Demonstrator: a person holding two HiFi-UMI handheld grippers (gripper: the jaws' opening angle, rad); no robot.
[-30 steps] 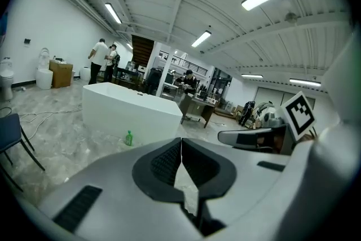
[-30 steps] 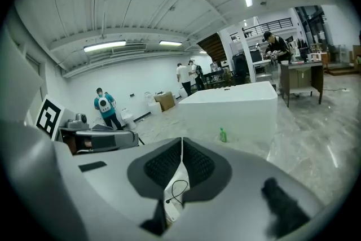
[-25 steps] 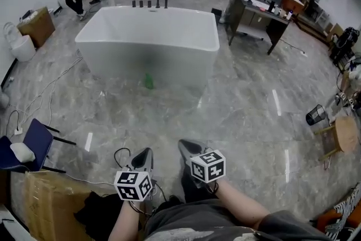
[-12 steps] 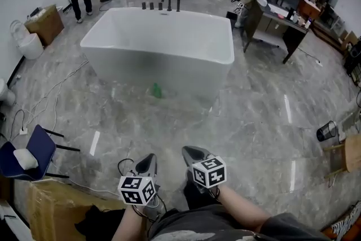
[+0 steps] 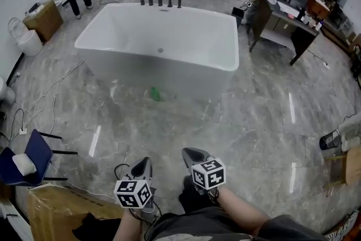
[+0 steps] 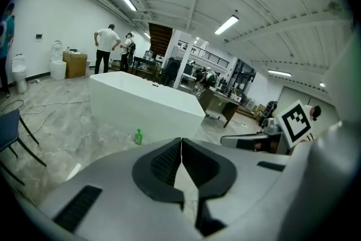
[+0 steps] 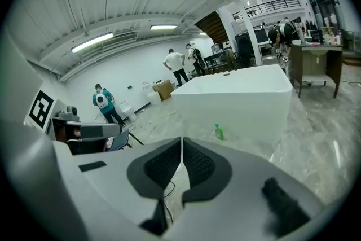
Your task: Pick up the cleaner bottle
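Marble floor [image 5: 254,121], cleaner bottle [image 5: 154,93] well beyond fingers [image 5: 142,167]

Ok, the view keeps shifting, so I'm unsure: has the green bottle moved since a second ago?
No. The green bottle still stands at the foot of the bathtub, against its front wall, left of centre. Only the camera has shifted.

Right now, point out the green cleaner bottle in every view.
Head view: green cleaner bottle near centre, just in front of the white bathtub.
Left gripper view: green cleaner bottle left of centre, below the white bathtub.
Right gripper view: green cleaner bottle right of centre, at the foot of the white bathtub.
Shared landmark: the white bathtub.
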